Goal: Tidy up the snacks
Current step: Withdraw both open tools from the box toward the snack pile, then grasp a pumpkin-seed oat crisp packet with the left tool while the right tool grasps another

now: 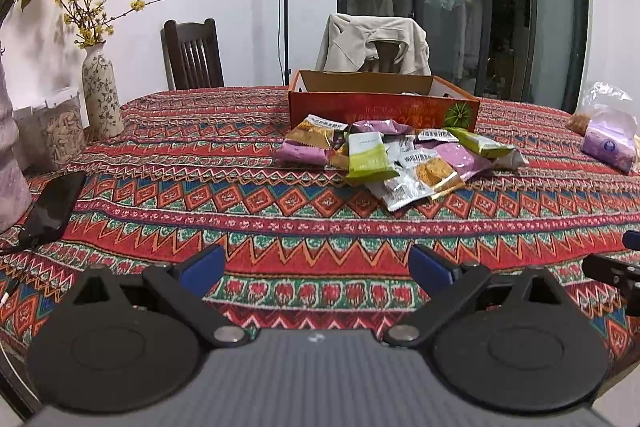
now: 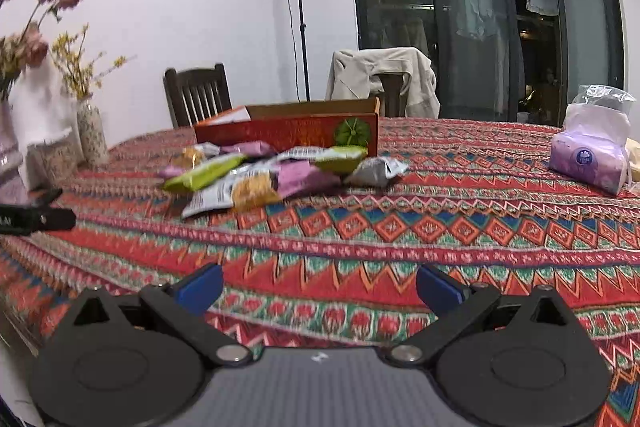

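A pile of snack packets (image 1: 394,157) in purple, green, white and gold lies on the patterned tablecloth, just in front of an open orange cardboard box (image 1: 382,107). The pile (image 2: 272,173) and the box (image 2: 288,131) also show in the right wrist view. My left gripper (image 1: 316,265) is open and empty, low over the cloth, well short of the pile. My right gripper (image 2: 320,287) is open and empty, also near the table's front. The right gripper's tip shows at the right edge of the left wrist view (image 1: 616,271).
A floral vase (image 1: 100,95), a large pale vase (image 1: 10,155), a clear container (image 1: 56,131) and a black phone (image 1: 54,205) stand at the left. A purple tissue pack (image 2: 590,157) lies at the right. Two chairs (image 1: 194,55) stand behind the table.
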`<state>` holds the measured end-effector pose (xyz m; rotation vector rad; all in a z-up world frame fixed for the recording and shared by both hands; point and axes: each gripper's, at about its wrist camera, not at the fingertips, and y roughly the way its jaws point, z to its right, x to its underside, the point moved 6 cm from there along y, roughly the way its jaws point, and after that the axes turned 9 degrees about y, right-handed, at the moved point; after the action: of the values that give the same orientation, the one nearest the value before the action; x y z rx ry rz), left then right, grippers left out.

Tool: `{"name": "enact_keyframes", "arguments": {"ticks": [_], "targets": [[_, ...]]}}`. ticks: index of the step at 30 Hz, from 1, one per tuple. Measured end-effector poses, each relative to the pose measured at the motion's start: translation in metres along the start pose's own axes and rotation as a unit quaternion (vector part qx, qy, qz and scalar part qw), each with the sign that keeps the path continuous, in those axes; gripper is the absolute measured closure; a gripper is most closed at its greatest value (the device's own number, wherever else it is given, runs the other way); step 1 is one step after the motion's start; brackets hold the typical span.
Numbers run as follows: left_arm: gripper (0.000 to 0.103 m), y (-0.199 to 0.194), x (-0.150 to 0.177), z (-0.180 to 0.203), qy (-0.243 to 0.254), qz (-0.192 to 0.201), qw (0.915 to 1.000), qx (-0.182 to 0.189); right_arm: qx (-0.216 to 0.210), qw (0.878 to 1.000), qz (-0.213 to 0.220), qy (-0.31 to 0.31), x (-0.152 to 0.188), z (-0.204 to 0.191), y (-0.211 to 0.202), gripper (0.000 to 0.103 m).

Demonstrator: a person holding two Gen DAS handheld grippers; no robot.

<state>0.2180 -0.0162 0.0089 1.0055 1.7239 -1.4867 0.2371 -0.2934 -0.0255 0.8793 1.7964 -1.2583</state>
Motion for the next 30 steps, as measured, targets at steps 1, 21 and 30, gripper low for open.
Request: {"name": "enact_keyframes", "arguments": {"ticks": [1, 21, 30], "targets": [[0.003, -0.001, 0.001, 0.001, 0.001, 0.000, 1.0000, 0.001, 0.001, 1.000, -0.002, -0.002, 0.002, -0.001, 0.000, 0.000], [0.003, 0.046, -0.013, -0.008, -0.004, -0.016, 0.9996, 0.025, -0.018, 0.999, -0.010, -0.026, -0.022, -0.027, 0.037, 0.012], [0.015, 0.101, -0.059, -0.029, 0.017, 0.005, 0.9994, 0.028, -0.031, 0.998, -0.040, -0.037, -0.057, -0.051, 0.105, 0.028]]}}
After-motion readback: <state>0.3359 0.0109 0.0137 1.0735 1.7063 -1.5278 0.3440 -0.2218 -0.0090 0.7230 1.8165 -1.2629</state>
